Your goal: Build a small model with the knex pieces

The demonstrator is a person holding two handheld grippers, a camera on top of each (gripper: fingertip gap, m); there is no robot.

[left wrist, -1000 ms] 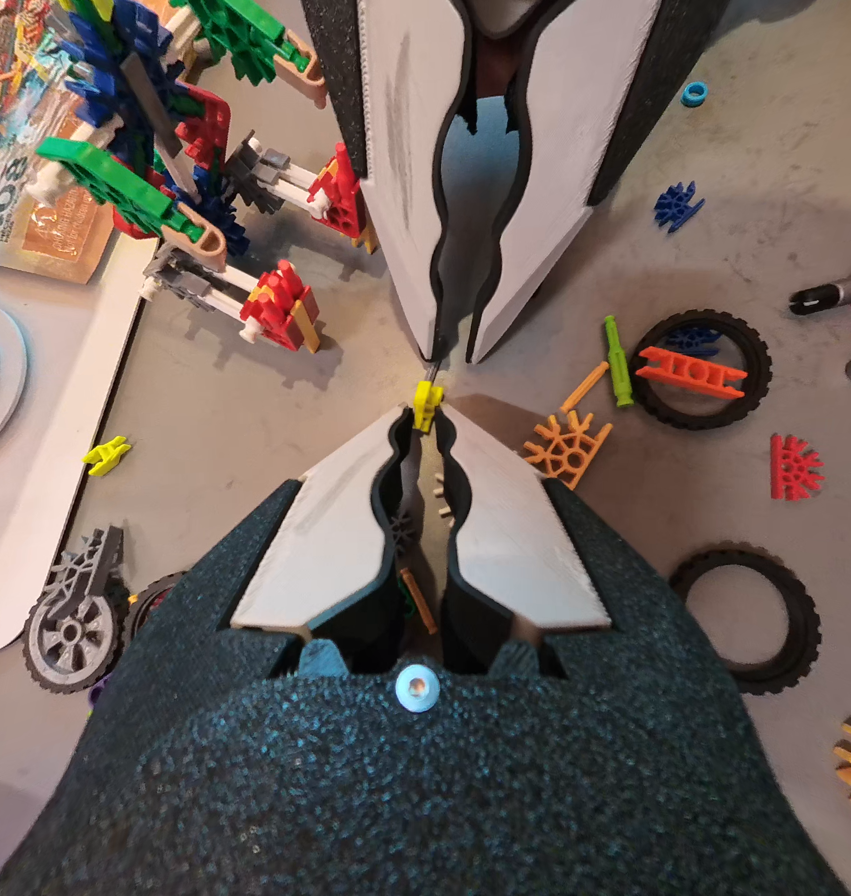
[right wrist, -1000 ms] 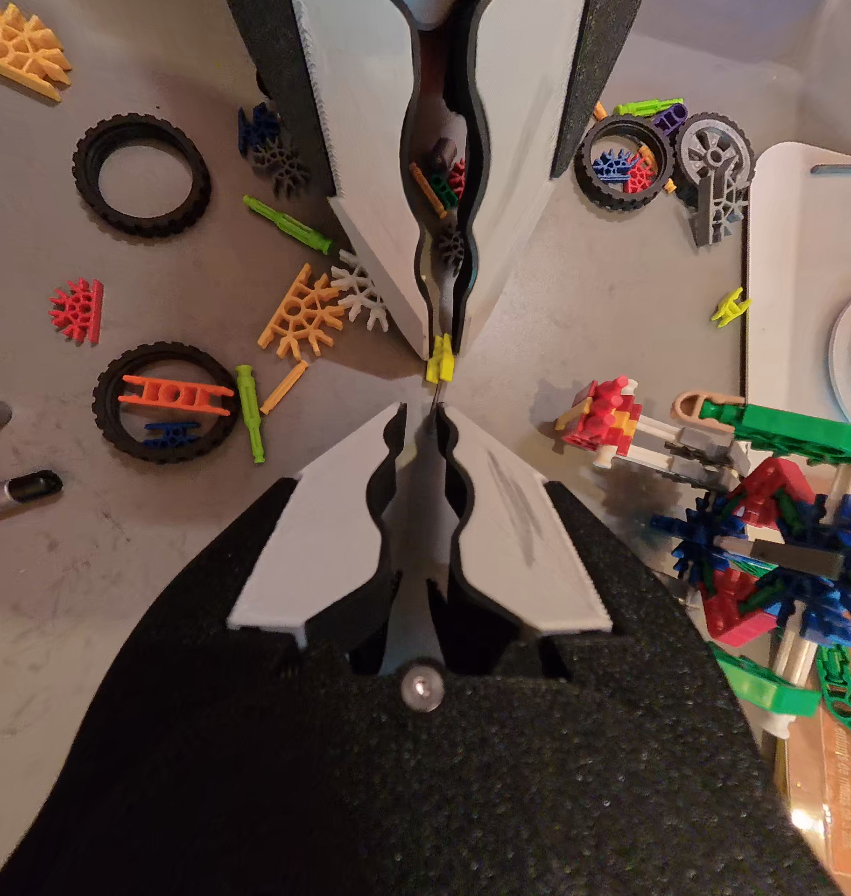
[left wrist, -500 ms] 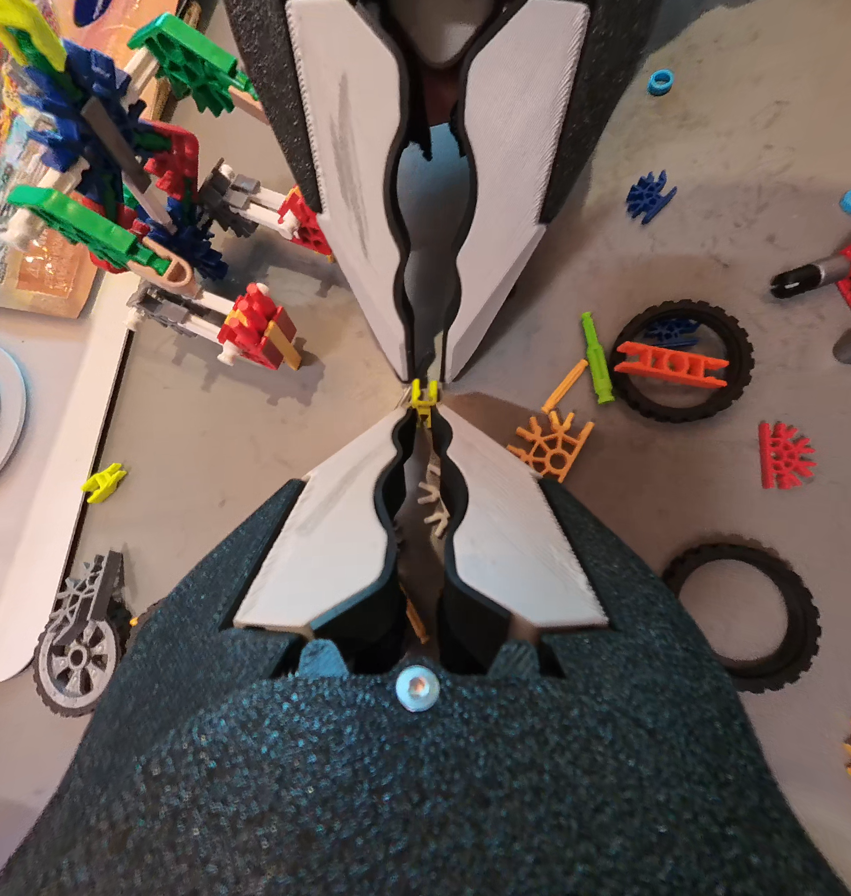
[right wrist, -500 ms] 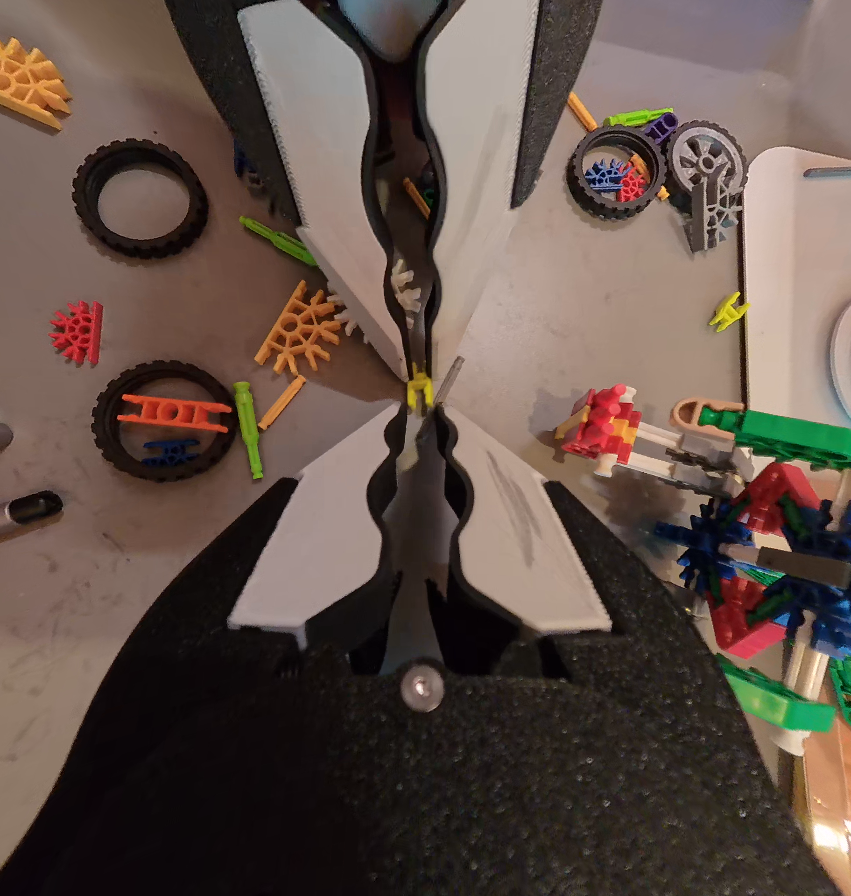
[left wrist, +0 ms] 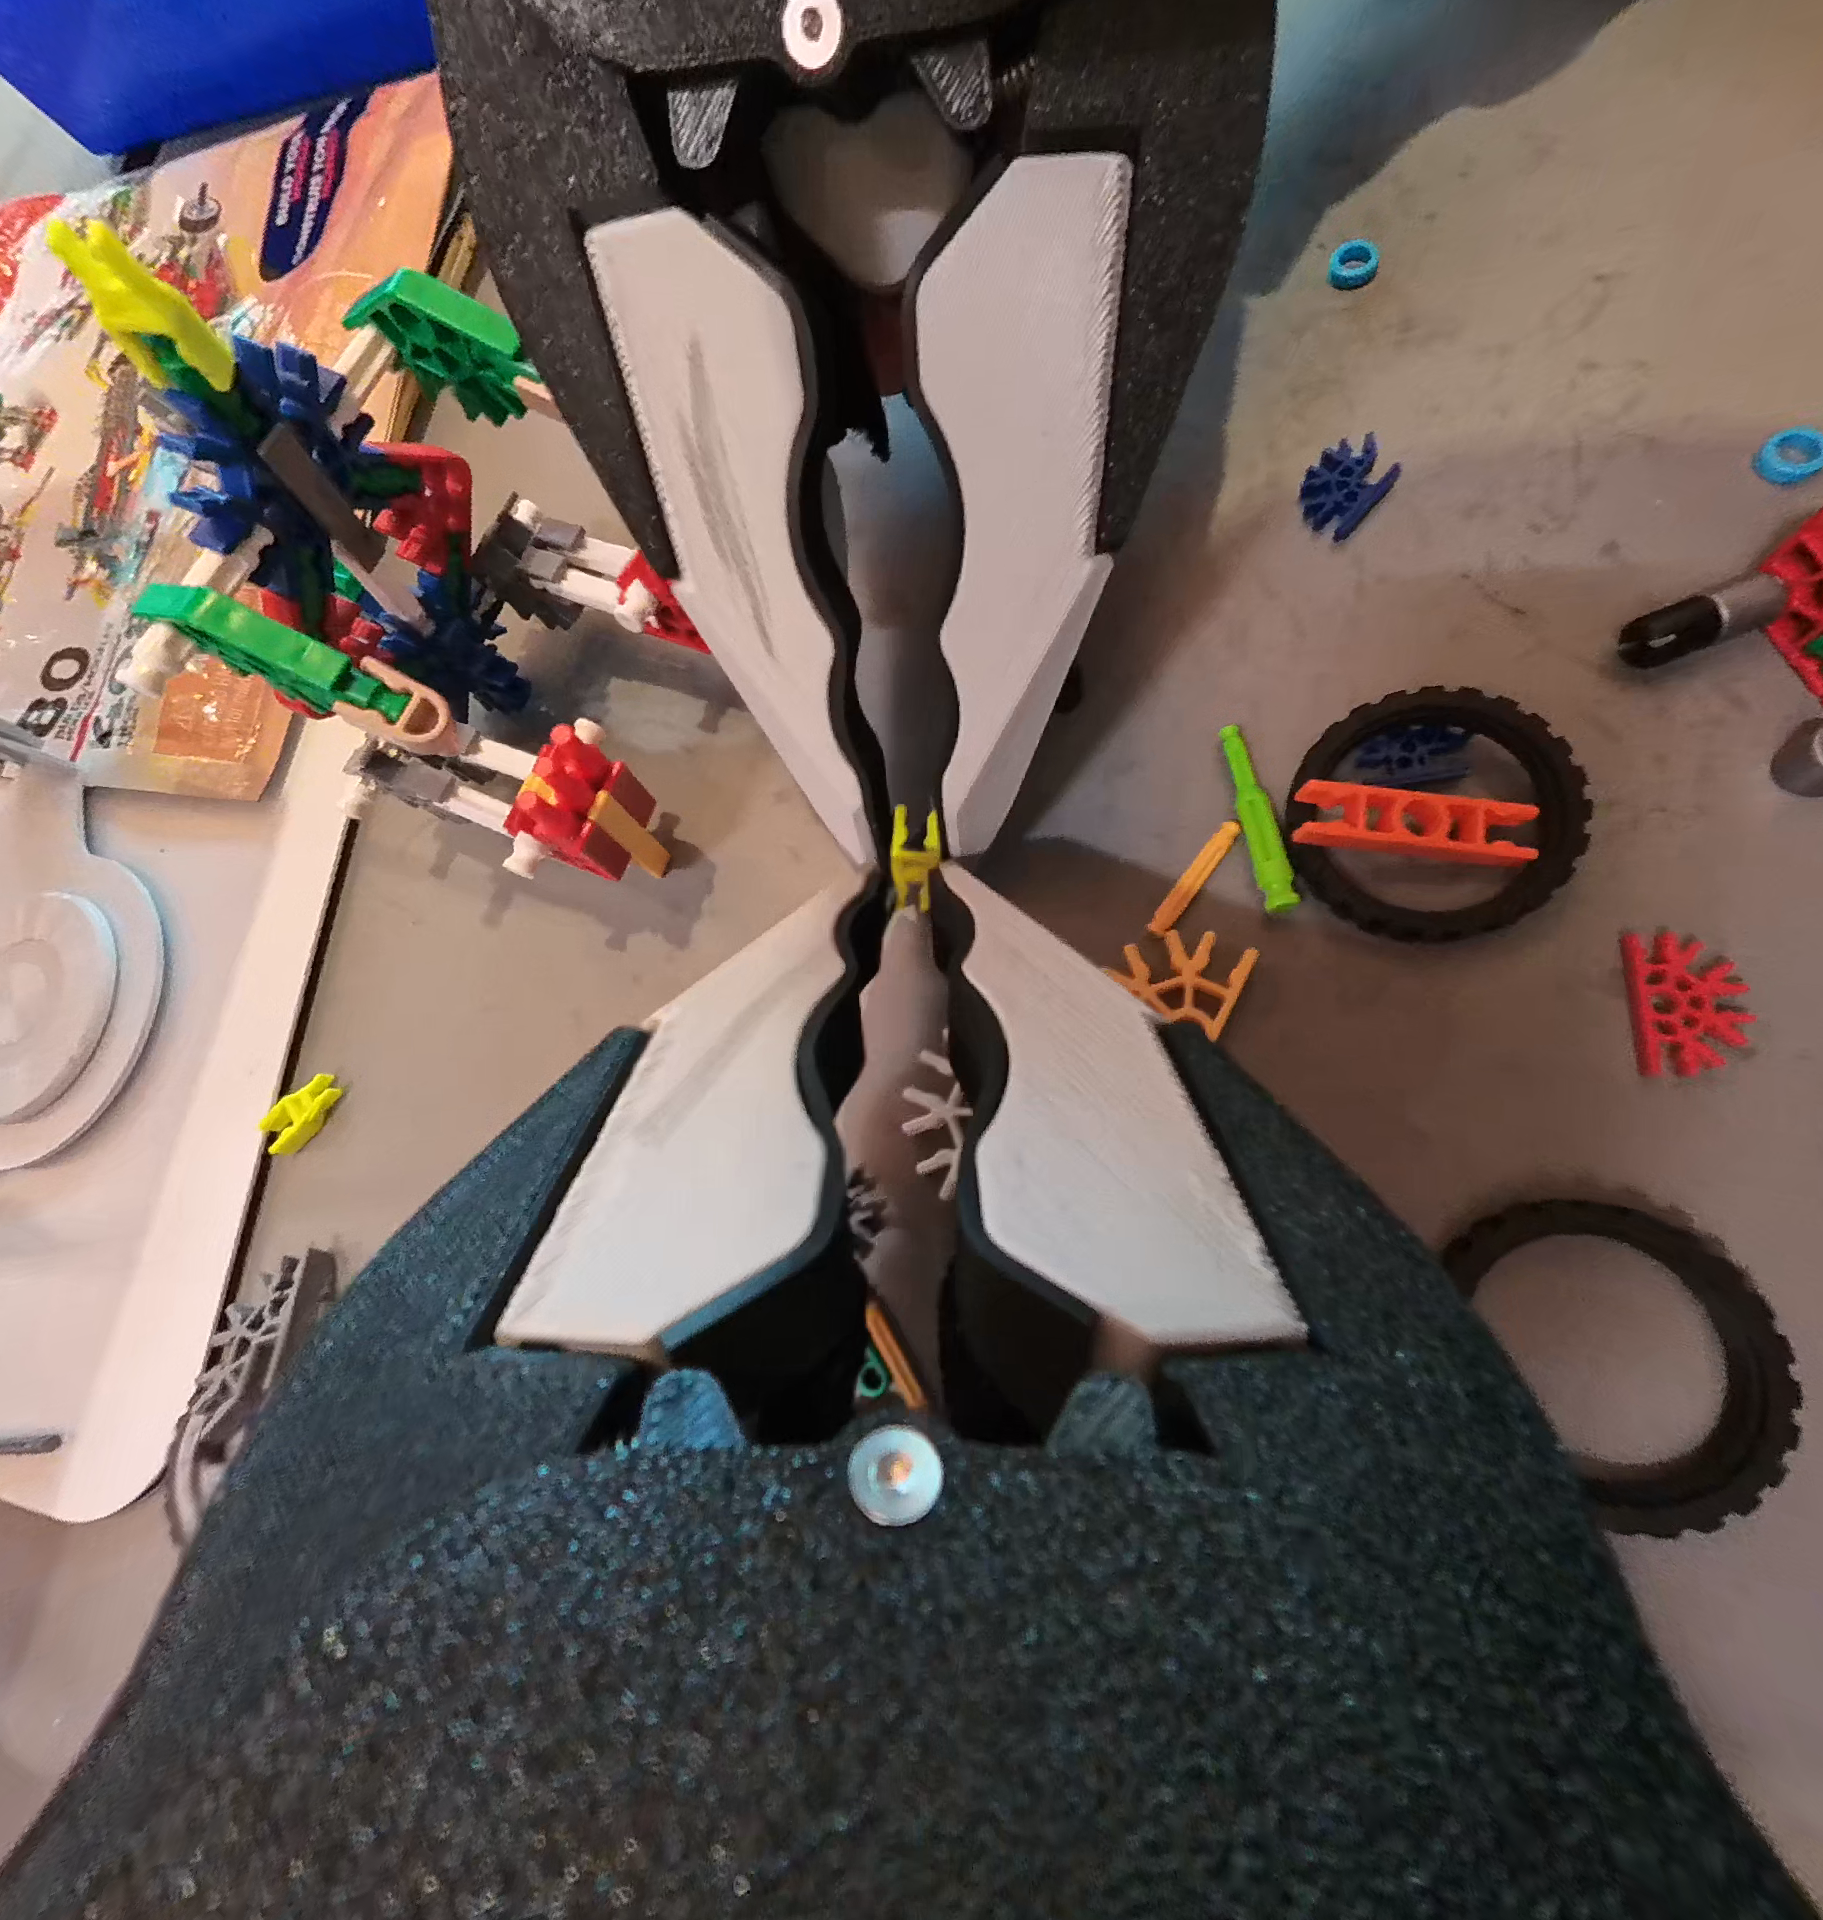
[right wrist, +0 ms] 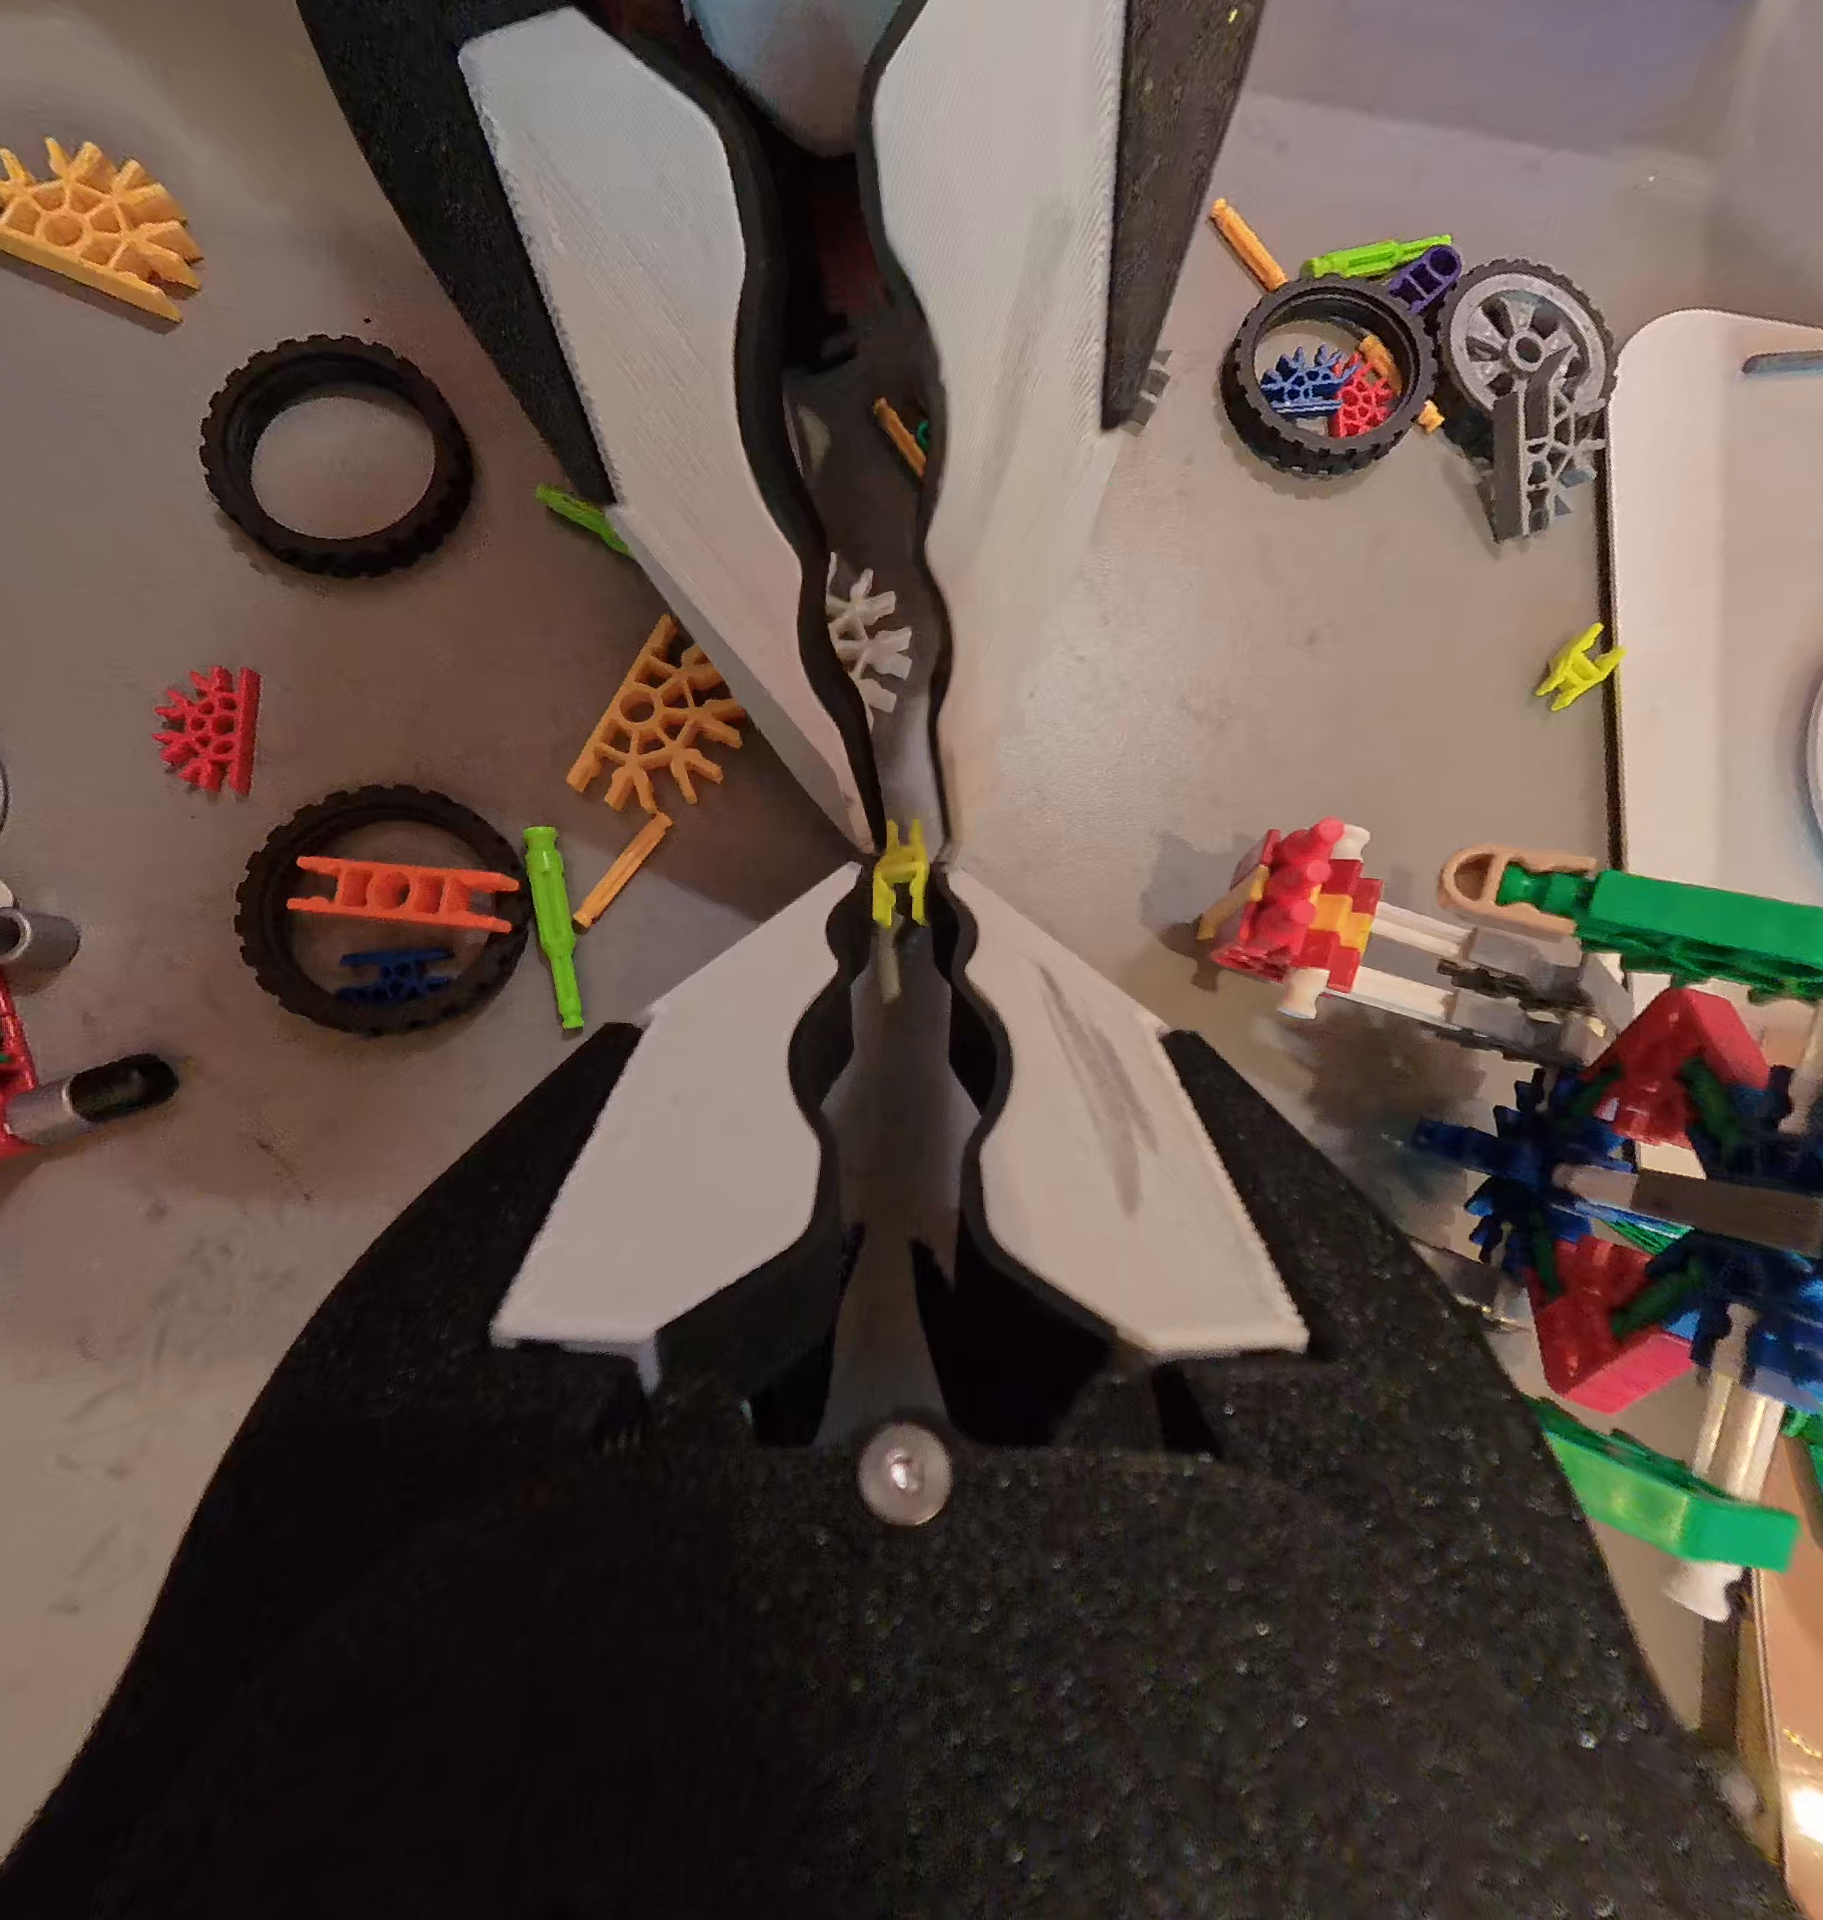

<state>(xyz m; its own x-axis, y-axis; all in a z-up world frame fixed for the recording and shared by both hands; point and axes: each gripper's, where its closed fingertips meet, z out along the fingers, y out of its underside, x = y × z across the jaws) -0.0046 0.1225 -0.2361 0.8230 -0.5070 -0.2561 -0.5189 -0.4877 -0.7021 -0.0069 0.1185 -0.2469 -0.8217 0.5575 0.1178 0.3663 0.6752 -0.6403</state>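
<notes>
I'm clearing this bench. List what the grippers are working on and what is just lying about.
In hand: yellow connector, clamped by the left gripper; thin grey rod, clamped by the right gripper, its end at the connector.

Lying about: empty black tyre, orange connector, red connector, green rod, second yellow connector, built model.

Grippers: we count two, the left gripper (left wrist: 912,914) and the right gripper (right wrist: 902,914).
Black tyres: we count three in the right wrist view, one empty tyre (right wrist: 335,468), one tyre around an orange piece (right wrist: 382,909), one tyre beside the grey wheel (right wrist: 1322,379).
Grey wheels: one (right wrist: 1525,343).
Yellow clips: we see two, one between the gripper tips (right wrist: 902,878), one loose (right wrist: 1577,665).
Green rods: three (right wrist: 554,925), (right wrist: 1369,255), (right wrist: 585,514).
Red fan connectors lying loose: one (right wrist: 209,727).
</notes>
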